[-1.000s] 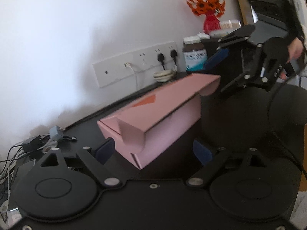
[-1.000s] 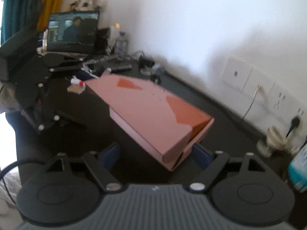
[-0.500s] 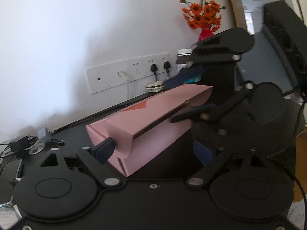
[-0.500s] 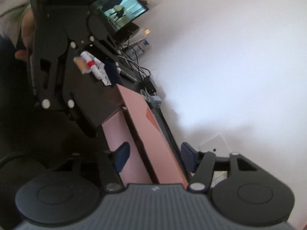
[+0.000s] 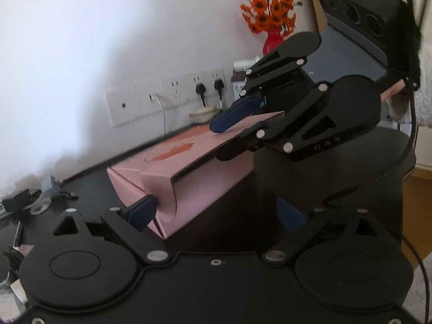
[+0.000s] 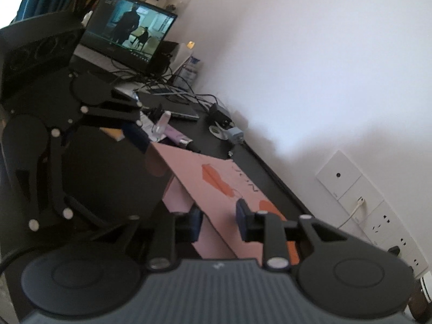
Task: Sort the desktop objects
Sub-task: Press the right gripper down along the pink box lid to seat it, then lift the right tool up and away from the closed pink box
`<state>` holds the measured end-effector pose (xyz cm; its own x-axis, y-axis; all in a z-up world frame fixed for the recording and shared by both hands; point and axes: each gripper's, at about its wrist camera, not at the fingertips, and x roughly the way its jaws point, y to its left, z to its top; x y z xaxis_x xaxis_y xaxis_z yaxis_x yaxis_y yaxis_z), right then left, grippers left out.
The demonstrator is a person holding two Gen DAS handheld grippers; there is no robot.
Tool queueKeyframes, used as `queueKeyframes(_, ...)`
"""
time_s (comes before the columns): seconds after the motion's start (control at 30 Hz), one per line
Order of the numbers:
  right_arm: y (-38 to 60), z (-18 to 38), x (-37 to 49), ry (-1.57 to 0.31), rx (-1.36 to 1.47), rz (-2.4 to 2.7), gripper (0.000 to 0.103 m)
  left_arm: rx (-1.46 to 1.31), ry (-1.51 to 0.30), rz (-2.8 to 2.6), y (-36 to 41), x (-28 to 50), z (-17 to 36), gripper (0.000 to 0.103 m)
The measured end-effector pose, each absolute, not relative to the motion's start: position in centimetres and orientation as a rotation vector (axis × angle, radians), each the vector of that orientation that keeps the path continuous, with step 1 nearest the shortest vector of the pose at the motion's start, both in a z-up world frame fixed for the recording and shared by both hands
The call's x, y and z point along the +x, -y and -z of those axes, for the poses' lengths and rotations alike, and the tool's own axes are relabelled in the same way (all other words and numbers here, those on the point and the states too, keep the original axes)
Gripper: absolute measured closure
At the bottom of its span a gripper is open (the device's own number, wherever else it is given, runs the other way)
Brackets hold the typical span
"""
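A white wall with a row of sockets [image 5: 167,100] runs behind a black desk [image 5: 89,181]. At one end stands a red vase of orange flowers [image 5: 272,24], at the other an open laptop [image 6: 129,29] among tangled cables.

The pink box [image 5: 194,172], a long matte cardboard carton with orange print on its lid, lies on the desk between the two grippers, lid slightly lifted along the front edge.

The right gripper [image 5: 229,135] reaches in from the far end, tilted downward. Its blue-padded upper finger lies on top of the lid and its black lower finger sits under the lid's edge. In the right wrist view [image 6: 218,221] the pads stand close together with the lid panel between them, so it is pinching the lid.

The left gripper [image 5: 216,213] points level along the box from the near end. Its fingers are spread wide; the left pad [image 5: 141,212] touches the box's rounded end flap, while the right pad [image 5: 290,214] stands clear of the box.
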<state>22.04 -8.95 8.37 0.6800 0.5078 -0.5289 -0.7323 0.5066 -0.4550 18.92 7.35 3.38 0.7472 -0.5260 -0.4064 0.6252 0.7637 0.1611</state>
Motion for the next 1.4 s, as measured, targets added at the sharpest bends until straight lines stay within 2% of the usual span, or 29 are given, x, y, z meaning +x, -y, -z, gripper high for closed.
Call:
queueKeyframes(0.23,8.7,-6.7,20.4,-0.324,-0.799,-0.748,0.076,0.246,-0.438,0.642,-7.9,20.7,-3.3,0.005)
queueKeyframes(0.33,8.5,-6.4,20.2,-0.308,-0.814,-0.739,0.073,0.23,-0.458,0.632,-8.1,21.2,-3.2,0.005)
queueKeyframes(0.4,8.2,-6.3,19.9,-0.302,-0.831,-0.75,0.058,0.23,-0.46,0.629,-8.2,21.3,-3.2,0.005)
queueKeyframes(0.47,8.7,-6.5,19.2,-0.293,-0.828,-0.779,0.049,0.234,-0.46,0.627,-8.1,21.2,-3.2,0.005)
queueKeyframes(0.53,9.8,-7.0,18.5,-0.269,-0.822,-0.782,0.045,0.244,-0.46,0.622,-7.9,21.2,-3.1,0.005)
queueKeyframes(0.7,14.5,-7.4,18.8,-0.324,-0.735,-0.732,0.045,0.273,-0.471,0.6,-7.3,21.4,-3.1,0.005)
queueKeyframes(0.83,16.8,-5.9,20.6,-0.368,-0.774,-0.706,0.044,0.29,-0.488,0.579,-6.9,21.8,-3.1,0.005)
queueKeyframes(1.2,18.2,-4.4,22.9,-0.225,-0.865,-0.869,0.045,0.355,-0.515,0.513,-5.4,21.8,-3.1,0.005)
queueKeyframes(1.4,18.6,-5.0,23.4,-0.262,-0.771,-0.909,0.045,0.355,-0.529,0.483,-5.1,21.8,-3.2,0.005)
